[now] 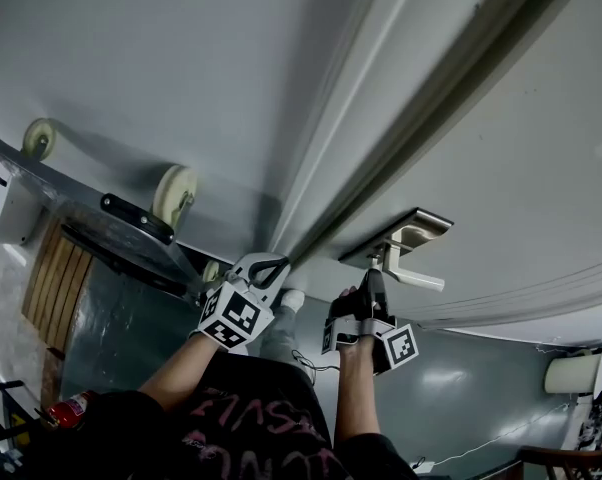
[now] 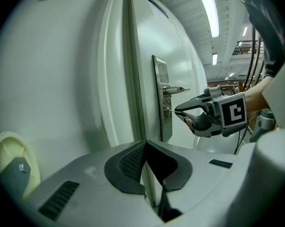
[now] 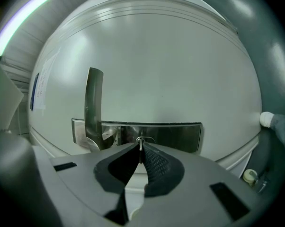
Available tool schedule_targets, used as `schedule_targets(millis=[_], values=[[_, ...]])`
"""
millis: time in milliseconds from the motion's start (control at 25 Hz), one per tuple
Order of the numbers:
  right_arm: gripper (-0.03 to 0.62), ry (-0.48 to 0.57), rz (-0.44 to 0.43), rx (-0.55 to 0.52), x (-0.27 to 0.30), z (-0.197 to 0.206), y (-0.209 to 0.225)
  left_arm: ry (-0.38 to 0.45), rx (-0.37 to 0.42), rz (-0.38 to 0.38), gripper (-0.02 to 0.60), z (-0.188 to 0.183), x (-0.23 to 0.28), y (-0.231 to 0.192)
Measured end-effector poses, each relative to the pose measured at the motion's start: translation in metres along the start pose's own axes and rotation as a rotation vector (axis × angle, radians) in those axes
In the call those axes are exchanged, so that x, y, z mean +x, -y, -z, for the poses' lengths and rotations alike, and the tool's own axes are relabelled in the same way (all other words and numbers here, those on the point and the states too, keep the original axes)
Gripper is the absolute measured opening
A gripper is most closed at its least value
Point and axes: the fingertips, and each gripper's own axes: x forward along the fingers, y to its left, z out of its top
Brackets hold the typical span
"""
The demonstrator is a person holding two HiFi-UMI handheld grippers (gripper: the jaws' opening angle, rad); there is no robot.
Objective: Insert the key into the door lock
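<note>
The key [image 3: 140, 144] is pinched between the closed jaws of the right gripper [image 3: 140, 150], with only its thin metal end showing past the tips. That end is set against the round keyhole [image 3: 145, 138] in the steel lock plate [image 3: 175, 135]; how far it has gone in cannot be told. The lever handle [image 3: 93, 103] is mounted on the same plate, just beside the keyhole, and the plate is fixed to a pale door [image 3: 156, 65] near its edge. The left gripper [image 2: 145, 144] is held apart from the lock, by the seam where the door meets its frame [image 2: 132, 79]. Its jaws are pressed together with nothing gripped between them. In the left gripper view the right gripper is seen side-on, level with the plate below the handle, with a hand [image 2: 199, 123] wrapped round its grip. In the head view both grippers are held up at the door side by side, and two pale wheels [image 1: 175, 194] are seen off to the left.
</note>
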Motion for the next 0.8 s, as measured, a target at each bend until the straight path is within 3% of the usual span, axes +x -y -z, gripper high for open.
schedule_targets(millis=[400, 800], values=[[0.078, -0.002, 0.003, -0.009, 0.000, 0.000, 0.000, 0.011, 0.017, 0.003, 0.012, -0.006, -0.007, 0.004], [0.150, -0.056, 0.025, -0.212, -0.014, 0.007, -0.010, 0.023, 0.027, 0.006, 0.012, -0.011, -0.016, 0.008]])
